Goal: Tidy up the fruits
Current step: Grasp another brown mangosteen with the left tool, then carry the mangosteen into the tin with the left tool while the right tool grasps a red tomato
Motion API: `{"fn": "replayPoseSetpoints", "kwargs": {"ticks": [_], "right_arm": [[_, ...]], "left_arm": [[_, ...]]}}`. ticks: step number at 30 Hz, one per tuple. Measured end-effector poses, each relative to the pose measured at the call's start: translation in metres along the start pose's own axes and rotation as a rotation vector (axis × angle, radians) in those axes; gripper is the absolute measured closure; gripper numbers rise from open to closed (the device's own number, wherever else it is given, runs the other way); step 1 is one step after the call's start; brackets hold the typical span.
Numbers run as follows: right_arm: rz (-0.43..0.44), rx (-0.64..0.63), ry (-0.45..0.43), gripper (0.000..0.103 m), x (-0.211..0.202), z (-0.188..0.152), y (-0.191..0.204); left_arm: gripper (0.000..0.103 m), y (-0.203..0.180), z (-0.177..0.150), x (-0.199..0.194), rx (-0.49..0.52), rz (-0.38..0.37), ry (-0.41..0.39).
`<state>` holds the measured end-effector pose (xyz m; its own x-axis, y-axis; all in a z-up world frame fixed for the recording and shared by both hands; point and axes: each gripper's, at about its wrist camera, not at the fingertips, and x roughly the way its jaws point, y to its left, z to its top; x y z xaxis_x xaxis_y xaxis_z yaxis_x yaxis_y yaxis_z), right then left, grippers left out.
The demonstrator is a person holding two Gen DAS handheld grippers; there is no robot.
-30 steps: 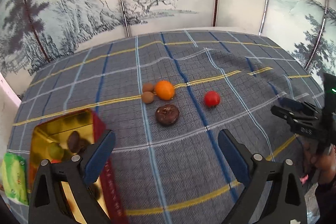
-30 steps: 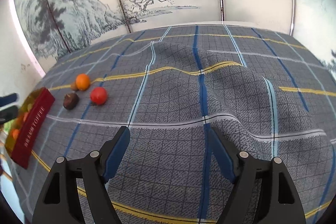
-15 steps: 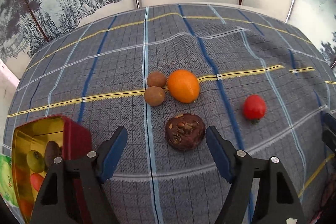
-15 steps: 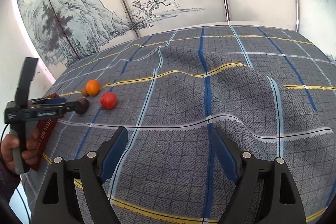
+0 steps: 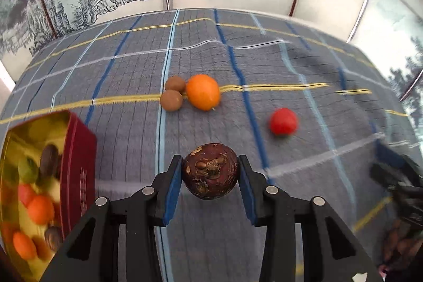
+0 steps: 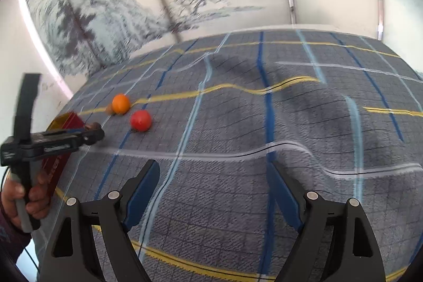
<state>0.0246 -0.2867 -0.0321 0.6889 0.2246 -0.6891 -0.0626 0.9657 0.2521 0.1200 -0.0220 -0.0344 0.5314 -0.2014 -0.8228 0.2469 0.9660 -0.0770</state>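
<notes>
Dark brown fruit [image 5: 210, 171] clamped between left gripper [image 5: 210, 177] jaws, beside the red tin [image 5: 79, 165], probably bound there. Orange [image 5: 203, 91] and red fruit [image 5: 283, 121] wait on the cloth. Right gripper [image 6: 212, 192] jaws spread, empty.

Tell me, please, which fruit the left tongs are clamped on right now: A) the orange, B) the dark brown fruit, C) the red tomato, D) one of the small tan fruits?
B: the left tongs have both blue pads pressed against the dark brown fruit, while the other fruits lie apart on the cloth beyond it.
</notes>
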Motion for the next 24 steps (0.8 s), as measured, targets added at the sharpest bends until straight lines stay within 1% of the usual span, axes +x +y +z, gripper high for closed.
{"fn": "replayPoseSetpoints", "kwargs": {"ticks": [2, 4, 5, 7, 9, 11, 17, 19, 21, 22, 23, 24], "right_arm": [[0.048, -0.049, 0.032, 0.024, 0.003, 0.007, 0.015], [0.077, -0.129, 0.024, 0.026, 0.002, 0.016, 0.037], [0.092, -0.197, 0.026, 0.026, 0.004, 0.023, 0.054], [0.106, -0.290, 0.033, 0.030, 0.014, 0.033, 0.076], [0.111, -0.346, 0.062, 0.040, 0.035, 0.044, 0.092], [0.109, -0.362, 0.088, 0.048, 0.052, 0.051, 0.098], [0.081, -0.351, 0.136, 0.049, 0.091, 0.063, 0.100], [0.074, -0.349, 0.150, 0.052, 0.100, 0.062, 0.100], [0.066, -0.356, 0.164, 0.063, 0.107, 0.061, 0.103], [0.067, -0.355, 0.179, 0.066, 0.111, 0.059, 0.104], [0.059, -0.358, 0.170, 0.070, 0.112, 0.058, 0.105], [0.063, -0.355, 0.175, 0.070, 0.112, 0.057, 0.106]], "left_arm": [[0.066, 0.000, -0.007, -0.013, -0.014, -0.025, -0.003], [0.066, 0.000, -0.013, -0.023, -0.019, -0.052, -0.002], [0.066, -0.001, -0.015, -0.027, -0.020, -0.058, 0.000], [0.066, -0.002, -0.019, -0.037, -0.022, -0.067, -0.003], [0.066, -0.002, -0.021, -0.046, -0.024, -0.076, -0.011], [0.066, -0.001, -0.023, -0.056, -0.023, -0.079, -0.026], [0.066, 0.005, -0.025, -0.079, -0.030, -0.080, -0.066], [0.066, 0.008, -0.026, -0.084, -0.039, -0.081, -0.078], [0.066, 0.011, -0.027, -0.089, -0.045, -0.074, -0.087], [0.066, 0.013, -0.027, -0.092, -0.051, -0.069, -0.091], [0.066, 0.017, -0.029, -0.095, -0.058, -0.065, -0.095], [0.066, 0.021, -0.029, -0.098, -0.062, -0.061, -0.098]]}}
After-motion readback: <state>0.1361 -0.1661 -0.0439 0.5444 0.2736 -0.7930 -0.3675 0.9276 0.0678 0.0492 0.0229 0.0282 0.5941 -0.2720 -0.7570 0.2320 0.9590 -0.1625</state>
